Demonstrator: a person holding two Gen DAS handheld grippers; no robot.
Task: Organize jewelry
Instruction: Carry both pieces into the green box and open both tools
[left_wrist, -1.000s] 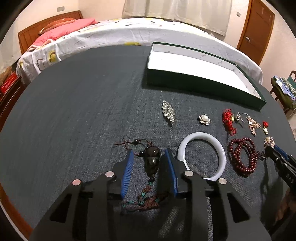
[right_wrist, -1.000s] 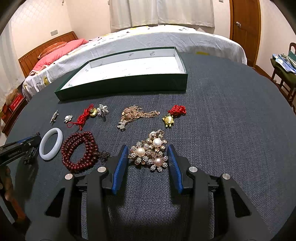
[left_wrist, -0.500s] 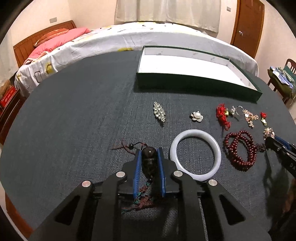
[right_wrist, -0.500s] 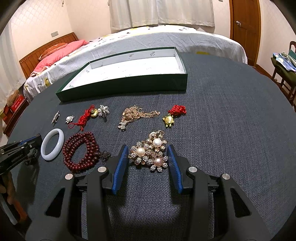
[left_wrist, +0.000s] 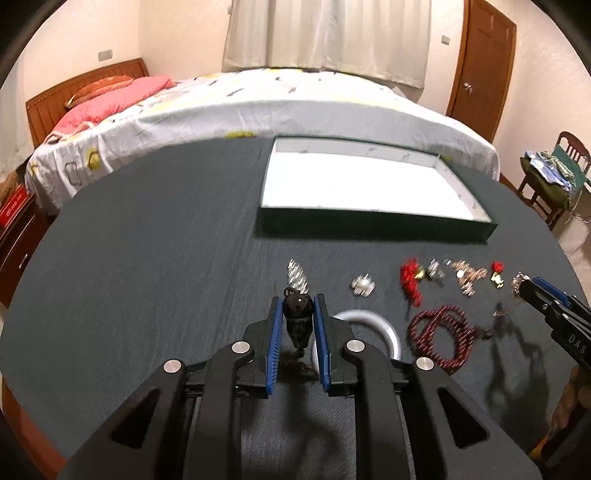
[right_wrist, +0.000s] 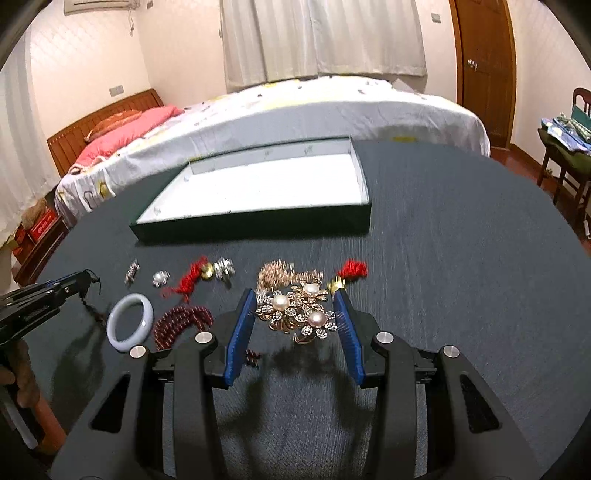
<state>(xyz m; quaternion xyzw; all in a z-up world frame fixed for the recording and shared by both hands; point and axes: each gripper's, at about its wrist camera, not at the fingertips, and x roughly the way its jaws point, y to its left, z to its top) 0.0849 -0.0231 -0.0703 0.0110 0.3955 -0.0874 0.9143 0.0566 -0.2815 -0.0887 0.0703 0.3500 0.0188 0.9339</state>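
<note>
Left gripper (left_wrist: 297, 317) sits low centre of its view, both blue pads clamped on a dark bead pendant (left_wrist: 297, 314), cord tassel dangling beneath it above the dark table (left_wrist: 147, 258). Right of it lie a white bangle (left_wrist: 388, 332) and a coil of red beads (left_wrist: 441, 338); small brooches line up above. Upper centre, the green tray (left_wrist: 369, 223) shows its white floor.

Right view now: right gripper (right_wrist: 295, 314) at lower centre, blue pads pressed against the sides of a pearl flower brooch (right_wrist: 299, 310), which casts a shadow on the cloth below. Gold chain (right_wrist: 284, 275) lies just above. Bangle (right_wrist: 130, 321) at left; the tray (right_wrist: 258, 225) above centre.
</note>
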